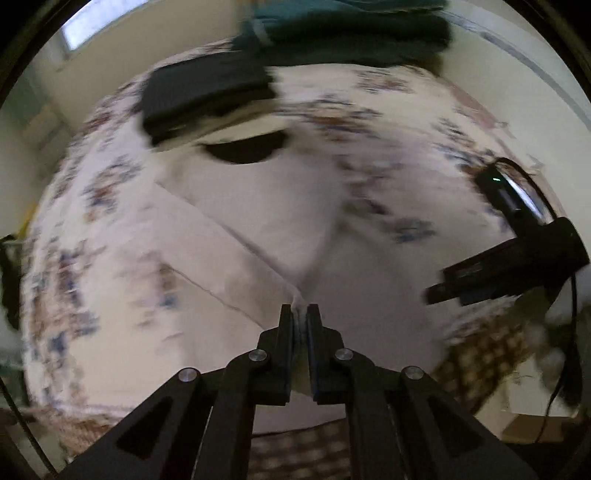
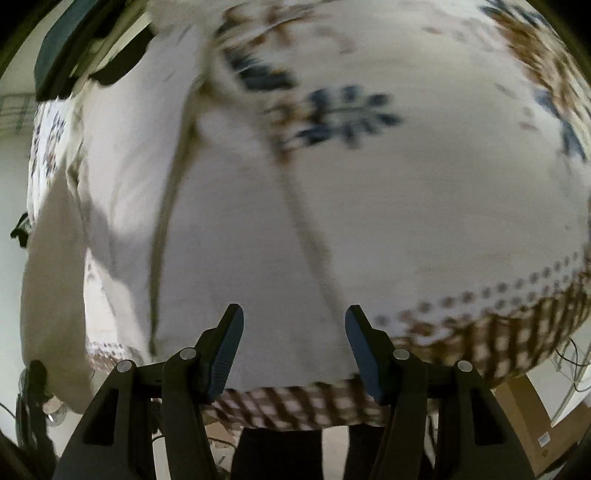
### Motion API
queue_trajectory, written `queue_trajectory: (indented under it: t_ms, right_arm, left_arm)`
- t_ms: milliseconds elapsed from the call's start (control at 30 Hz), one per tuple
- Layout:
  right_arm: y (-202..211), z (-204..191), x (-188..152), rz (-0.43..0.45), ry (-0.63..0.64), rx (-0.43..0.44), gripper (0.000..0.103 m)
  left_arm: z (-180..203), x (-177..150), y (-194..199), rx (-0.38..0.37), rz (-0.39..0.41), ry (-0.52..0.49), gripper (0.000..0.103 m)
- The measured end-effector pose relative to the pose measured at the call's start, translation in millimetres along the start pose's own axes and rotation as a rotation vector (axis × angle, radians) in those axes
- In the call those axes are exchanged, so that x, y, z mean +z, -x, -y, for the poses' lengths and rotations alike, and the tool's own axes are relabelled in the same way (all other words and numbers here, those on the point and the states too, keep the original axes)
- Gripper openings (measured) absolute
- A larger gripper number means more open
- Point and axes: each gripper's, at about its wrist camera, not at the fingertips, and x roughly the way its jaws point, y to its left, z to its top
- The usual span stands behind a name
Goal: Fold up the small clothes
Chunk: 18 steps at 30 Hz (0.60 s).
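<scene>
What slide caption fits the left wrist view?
Left gripper pinching a white garment above the patterned tablecloth.

Patterned tablecloth (image 1: pixel 388 96) over the table; pale wall (image 1: pixel 122 59) — bright window (image 1: pixel 96 22).

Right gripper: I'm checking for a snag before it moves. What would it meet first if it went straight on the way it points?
Most likely the white garment spread on the patterned tablecloth. The right gripper is open and holds nothing, and the cloth fills the view ahead, though blur leaves the depth unclear.
</scene>
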Motion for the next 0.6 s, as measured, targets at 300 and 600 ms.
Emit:
queue_trajectory:
  t_ms: [300,600]
  right_arm:
    - [15,73,-9,-0.008,-0.057,0.056,0.060]
    - [-10,34,-12,-0.028,0.020,0.244,0.060]
  left_arm:
    - [-11,-3,-65,-0.104,-0.252,0.227,0.042]
    - [-165,-76,-69,0.109,-0.384,0.531,0.090]
